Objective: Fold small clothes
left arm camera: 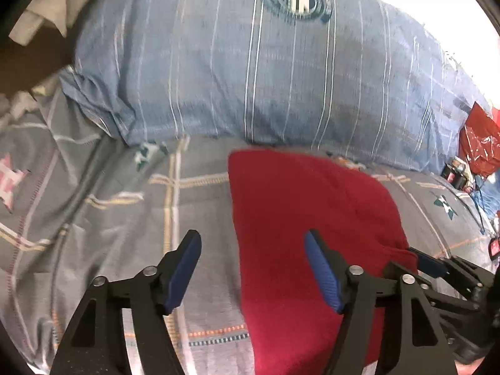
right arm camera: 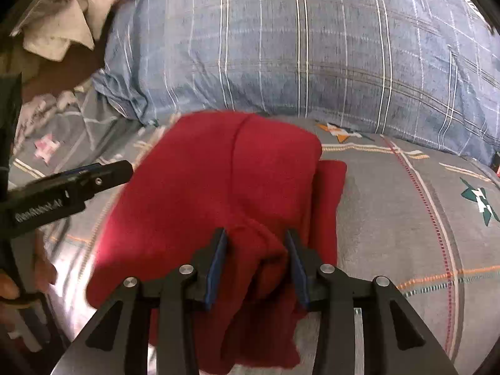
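A red garment (left arm camera: 300, 218) lies folded on the grey patterned bedsheet (left arm camera: 125, 203). In the left wrist view my left gripper (left arm camera: 253, 247) is open and empty, hovering over the garment's left edge. The right gripper (left arm camera: 428, 262) shows at the garment's right corner. In the right wrist view the red garment (right arm camera: 218, 181) is doubled over, and my right gripper (right arm camera: 256, 237) has its fingers around a raised bunch of the red cloth. The left gripper (right arm camera: 103, 172) shows at the garment's left edge.
A large blue striped pillow (left arm camera: 265, 72) lies just behind the garment. White cloths (right arm camera: 59, 34) are heaped at the far left. A red plastic bag (left arm camera: 478, 143) and small items sit at the right edge of the bed.
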